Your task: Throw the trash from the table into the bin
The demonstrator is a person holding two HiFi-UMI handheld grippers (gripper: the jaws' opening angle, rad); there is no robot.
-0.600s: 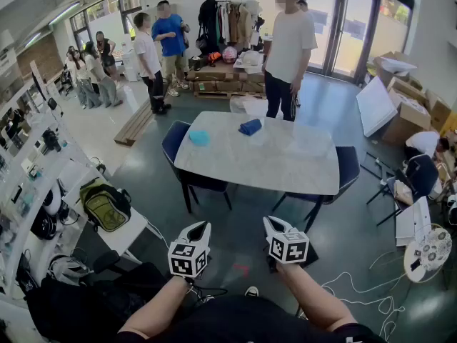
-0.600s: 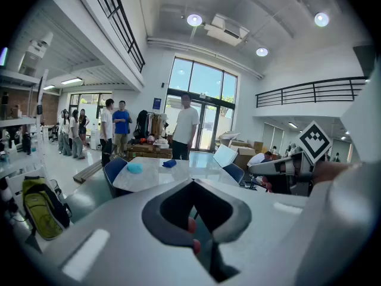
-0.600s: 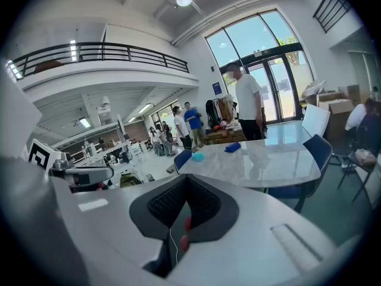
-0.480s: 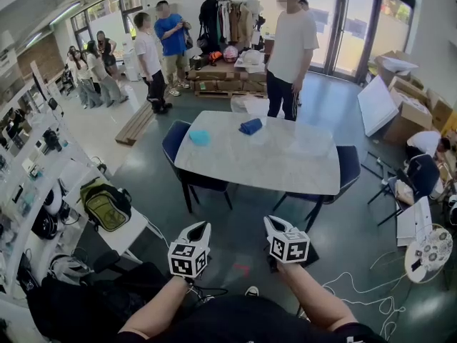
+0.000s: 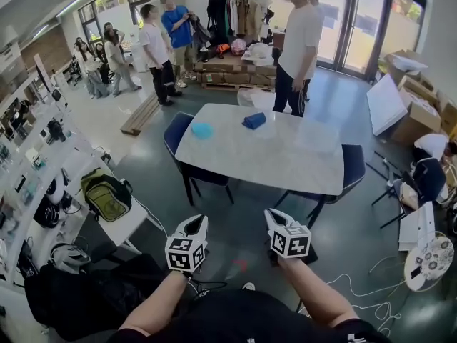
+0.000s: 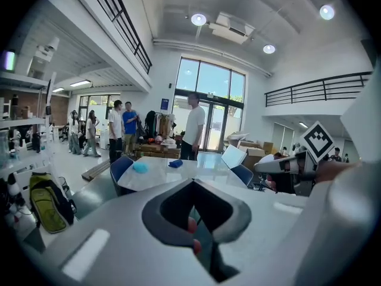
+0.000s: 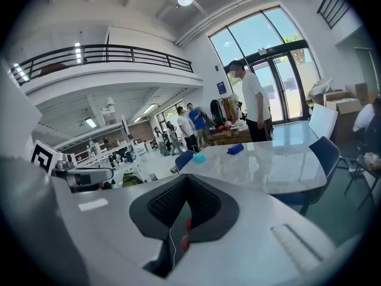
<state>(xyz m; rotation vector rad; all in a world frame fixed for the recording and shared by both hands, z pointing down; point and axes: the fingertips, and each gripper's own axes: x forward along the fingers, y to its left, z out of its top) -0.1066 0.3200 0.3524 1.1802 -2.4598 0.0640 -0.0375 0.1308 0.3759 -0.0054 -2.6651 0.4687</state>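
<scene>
The table (image 5: pixel 285 159) is white, with a dark blue scrap (image 5: pixel 253 121) and a turquoise scrap (image 5: pixel 202 130).

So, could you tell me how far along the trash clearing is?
Nothing done: the light-blue crumpled wad and dark-blue folded cloth lie on the white marble table. Nothing in hand: left gripper and right gripper have shut, empty jaws, short of the table. Both items remain.

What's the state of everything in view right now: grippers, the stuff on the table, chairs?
left gripper: shut, empty, short of the table.
right gripper: shut, empty, short of the table.
light blue item: lying on the table near its left end, untouched.
dark blue item: lying by the table's far edge, untouched.
left chair: pushed in at the table.
right chair: pushed in at the table.
</scene>
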